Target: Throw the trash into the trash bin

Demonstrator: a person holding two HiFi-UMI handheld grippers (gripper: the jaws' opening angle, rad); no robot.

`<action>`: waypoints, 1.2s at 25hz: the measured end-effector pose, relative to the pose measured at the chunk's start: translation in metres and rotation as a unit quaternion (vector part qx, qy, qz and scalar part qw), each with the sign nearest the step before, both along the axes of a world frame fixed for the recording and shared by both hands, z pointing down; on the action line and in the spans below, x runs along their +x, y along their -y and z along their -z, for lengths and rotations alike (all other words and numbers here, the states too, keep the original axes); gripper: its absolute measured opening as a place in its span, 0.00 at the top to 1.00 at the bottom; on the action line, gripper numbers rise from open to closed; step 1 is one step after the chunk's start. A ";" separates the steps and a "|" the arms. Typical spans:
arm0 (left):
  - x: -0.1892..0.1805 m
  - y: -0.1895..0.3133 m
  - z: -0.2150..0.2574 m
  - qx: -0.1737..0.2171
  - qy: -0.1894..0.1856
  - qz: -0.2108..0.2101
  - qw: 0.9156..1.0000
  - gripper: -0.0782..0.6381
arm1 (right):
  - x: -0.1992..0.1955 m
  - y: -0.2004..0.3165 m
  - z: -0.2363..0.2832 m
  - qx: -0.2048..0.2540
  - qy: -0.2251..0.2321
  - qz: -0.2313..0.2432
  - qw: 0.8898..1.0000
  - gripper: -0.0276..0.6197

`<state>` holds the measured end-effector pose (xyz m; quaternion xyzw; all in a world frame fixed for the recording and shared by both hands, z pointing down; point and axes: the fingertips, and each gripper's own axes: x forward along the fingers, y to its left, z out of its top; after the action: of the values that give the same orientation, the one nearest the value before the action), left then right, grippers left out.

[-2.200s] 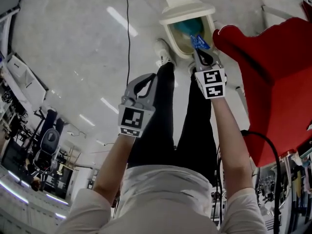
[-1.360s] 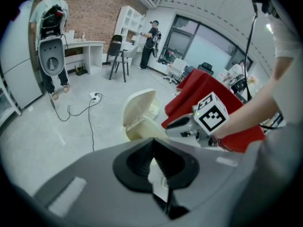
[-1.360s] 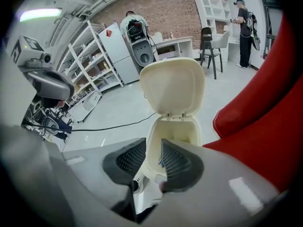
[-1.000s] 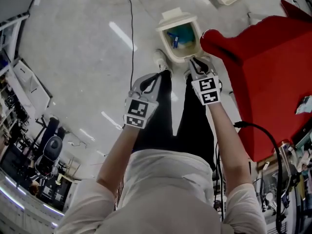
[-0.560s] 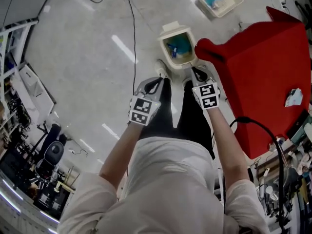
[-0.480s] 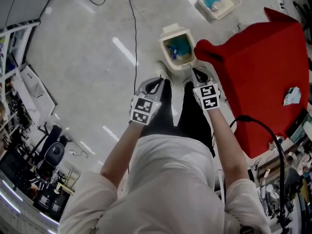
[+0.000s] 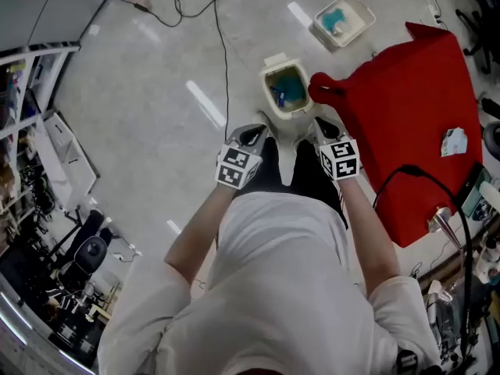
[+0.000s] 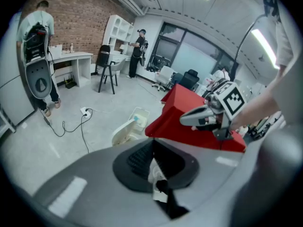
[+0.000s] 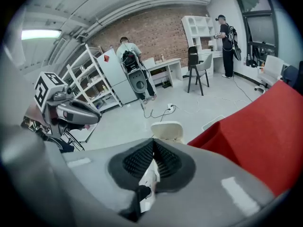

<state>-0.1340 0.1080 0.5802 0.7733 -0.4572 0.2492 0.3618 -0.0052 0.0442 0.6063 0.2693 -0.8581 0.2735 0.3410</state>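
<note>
The cream trash bin (image 7: 266, 80) stands open on the floor ahead of the person's feet. It has a teal liner, and a small blue wrapper (image 7: 276, 97) lies inside. My left gripper (image 7: 254, 132) and right gripper (image 7: 323, 126) hang side by side above and short of the bin, each shut with nothing between the jaws. In the left gripper view the pads (image 8: 142, 157) meet with the bin (image 8: 124, 130) beyond them. The right gripper view shows the same closed pads (image 9: 163, 162) and the bin's lid (image 9: 166, 129).
A table draped in red cloth (image 7: 406, 123) stands right of the bin, with a scrap of paper (image 7: 453, 141) on it. A second cream tray (image 7: 341, 19) holding something blue sits farther off. A black cable (image 7: 223, 37) runs across the floor. People stand at desks in the background.
The blue wrapper that the right gripper held over the bin now lies inside it. Both grippers have lifted away from the bin, and the whole view has risen.
</note>
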 end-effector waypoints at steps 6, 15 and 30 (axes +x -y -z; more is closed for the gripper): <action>0.003 -0.004 0.032 0.005 0.002 -0.014 1.000 0.88 | 0.021 -0.010 0.044 0.014 0.012 -0.016 1.000 0.95; 0.019 -0.004 0.062 0.023 -0.002 -0.027 0.999 0.88 | 0.044 -0.017 0.087 0.034 0.026 -0.047 0.998 0.95; 0.035 -0.021 0.067 0.043 0.007 -0.053 0.998 0.88 | 0.052 -0.031 0.098 0.046 0.027 -0.062 0.997 0.95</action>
<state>-0.0992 0.1288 0.5130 0.8095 -0.4282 0.2535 0.3116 0.0464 0.0756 0.5081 0.3299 -0.8601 0.2618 0.2878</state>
